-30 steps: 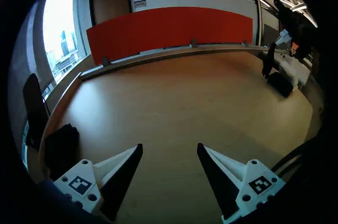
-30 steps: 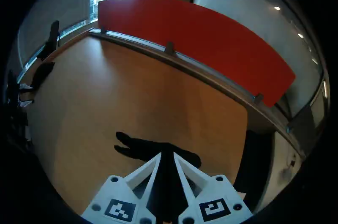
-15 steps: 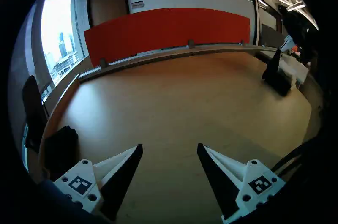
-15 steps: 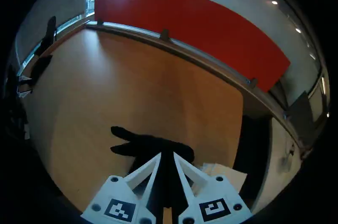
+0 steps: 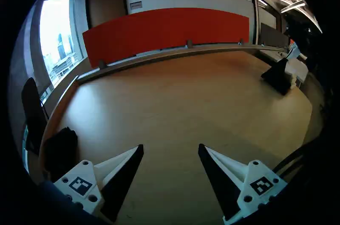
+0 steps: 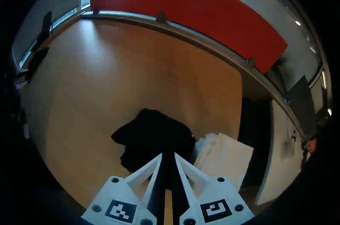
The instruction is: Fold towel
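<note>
A black towel [image 6: 153,138] lies bunched on the wooden table [image 6: 97,85], just ahead of my right gripper [image 6: 168,159]. The gripper is shut on it, and a strip of the dark cloth runs between the two fingers. In the left gripper view the same towel [image 5: 278,77] rises to a peak at the table's far right, with the right gripper [image 5: 293,49] above it. My left gripper [image 5: 170,150] is open over bare wood near the front edge, holding nothing.
A stack of white folded towels [image 6: 223,157] sits right of the black towel, also seen as white towels [image 5: 298,68] at the far right. A red partition [image 5: 165,29] lines the table's far edge. A black chair [image 5: 33,110] and a dark object [image 5: 61,150] stand left.
The right gripper has dipped toward the table with the towel; the cloth went from hanging to bunching on the wood, and the white stack came into view. The left gripper stayed still.
</note>
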The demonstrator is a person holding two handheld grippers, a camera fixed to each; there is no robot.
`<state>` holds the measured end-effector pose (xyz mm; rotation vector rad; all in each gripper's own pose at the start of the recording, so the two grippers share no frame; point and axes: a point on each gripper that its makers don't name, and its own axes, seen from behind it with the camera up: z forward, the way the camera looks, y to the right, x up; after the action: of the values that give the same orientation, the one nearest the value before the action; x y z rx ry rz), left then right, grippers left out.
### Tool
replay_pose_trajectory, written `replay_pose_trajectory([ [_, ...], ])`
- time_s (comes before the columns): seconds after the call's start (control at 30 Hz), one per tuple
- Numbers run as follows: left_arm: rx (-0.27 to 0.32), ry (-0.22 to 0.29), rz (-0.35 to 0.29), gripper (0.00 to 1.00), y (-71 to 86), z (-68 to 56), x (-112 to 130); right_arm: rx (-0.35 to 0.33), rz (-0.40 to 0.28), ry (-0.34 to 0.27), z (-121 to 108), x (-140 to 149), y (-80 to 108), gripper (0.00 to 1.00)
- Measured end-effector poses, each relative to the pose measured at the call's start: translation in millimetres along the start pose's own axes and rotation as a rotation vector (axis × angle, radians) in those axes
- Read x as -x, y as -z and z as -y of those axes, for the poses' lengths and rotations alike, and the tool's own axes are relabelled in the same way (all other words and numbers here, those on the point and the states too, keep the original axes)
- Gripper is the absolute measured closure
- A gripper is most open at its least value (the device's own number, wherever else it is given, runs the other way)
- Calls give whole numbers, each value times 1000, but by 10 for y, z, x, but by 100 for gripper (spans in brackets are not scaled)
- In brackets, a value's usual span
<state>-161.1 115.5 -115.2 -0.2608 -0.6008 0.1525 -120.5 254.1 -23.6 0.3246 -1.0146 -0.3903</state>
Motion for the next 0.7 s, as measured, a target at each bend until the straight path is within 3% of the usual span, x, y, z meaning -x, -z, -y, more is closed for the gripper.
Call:
replay_pose_trajectory([
  [0.37,3,-5,-2,4,-4,0,-9,6,32,-22,34,257,14,95],
  [0.7,2,-9,4,4,23,13,20,17,115,-55,27,669,-111,95],
])
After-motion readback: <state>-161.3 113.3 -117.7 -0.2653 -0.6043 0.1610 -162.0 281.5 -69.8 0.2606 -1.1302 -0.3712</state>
